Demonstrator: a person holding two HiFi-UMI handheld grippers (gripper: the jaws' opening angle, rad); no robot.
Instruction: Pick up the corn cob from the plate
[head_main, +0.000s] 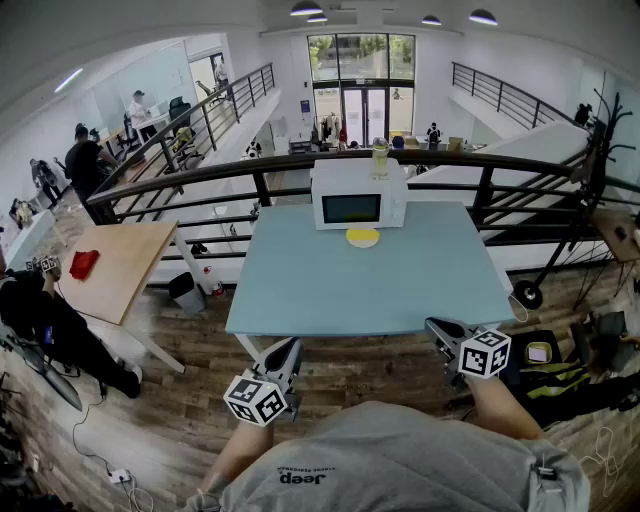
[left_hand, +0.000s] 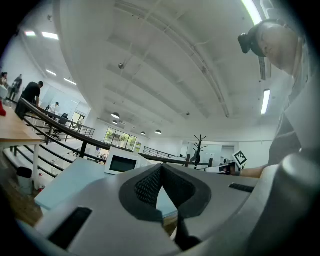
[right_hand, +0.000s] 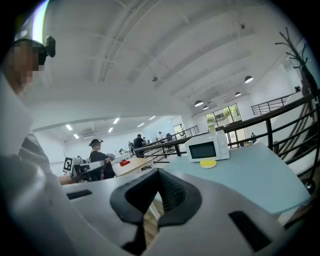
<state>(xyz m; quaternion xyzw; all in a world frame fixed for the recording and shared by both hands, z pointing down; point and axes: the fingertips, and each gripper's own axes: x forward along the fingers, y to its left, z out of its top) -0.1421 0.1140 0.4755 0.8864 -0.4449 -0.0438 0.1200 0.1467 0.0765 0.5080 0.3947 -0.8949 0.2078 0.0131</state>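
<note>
A yellow plate (head_main: 362, 237) lies on the pale blue table (head_main: 330, 290), just in front of a white microwave (head_main: 358, 195). I cannot tell a corn cob apart from the plate at this distance. The plate (right_hand: 208, 163) also shows small and far off in the right gripper view. My left gripper (head_main: 289, 349) hangs at the table's near edge, left of centre, its jaws shut and empty. My right gripper (head_main: 436, 328) is at the near edge on the right, shut too, with nothing between its pads. Both grippers are far from the plate.
A glass jar (head_main: 380, 157) stands on the microwave. A dark railing (head_main: 250, 170) runs behind the table. To the left stand a wooden table (head_main: 115, 265) with a red object (head_main: 83, 263) and a grey bin (head_main: 185, 291). Bags and gear (head_main: 560, 370) lie at the right.
</note>
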